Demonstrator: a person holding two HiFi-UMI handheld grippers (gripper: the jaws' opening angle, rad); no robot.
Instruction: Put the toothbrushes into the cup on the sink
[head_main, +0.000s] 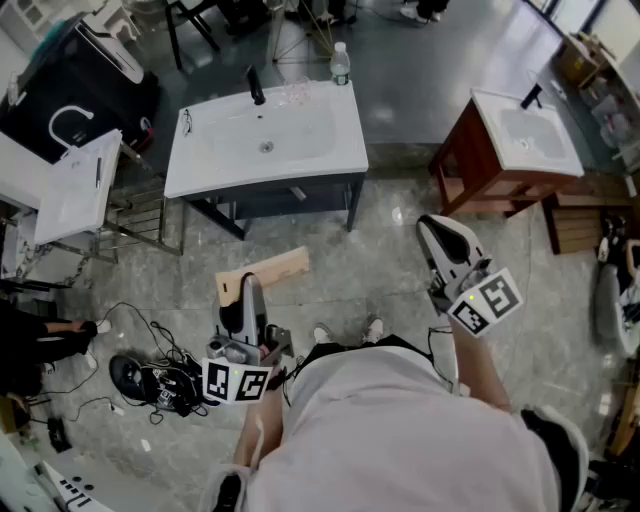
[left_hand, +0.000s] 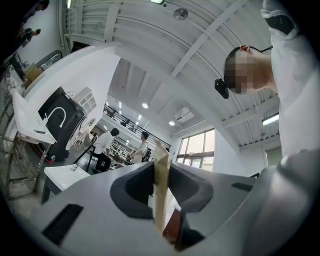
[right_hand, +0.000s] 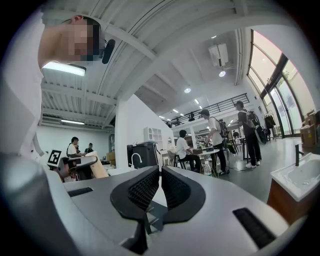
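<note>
- Two grippers are in play. The left gripper is clenched on a flat tan piece, thin when seen edge-on. The right gripper is closed with nothing between its jaws.
- No toothbrush can be confirmed. The tan piece may be wood or card, and a small dark item lies at the left edge of the sink, too small to identify. Risk: the wrong thing gets carried to the cup.
- The cup is not clearly visible. A faint clear shape at the sink's back edge, just right of the tap, may be it. Risk: a misjudged drop that lands in the basin.
- A bottle stands at the back right corner of the sink, near that clear shape. Risk: a reaching gripper or the long tan piece knocks it over.
- The tan piece is pinched near one end and sticks well past the jaws. Risk: it pivots or slips on contact.
- The person stands well apart from the sink, and cables lie on the floor to the left. Risk: a snag or trip on the approach.
- A second sink stands to the right. Risk: delivery to the wrong one.
</note>
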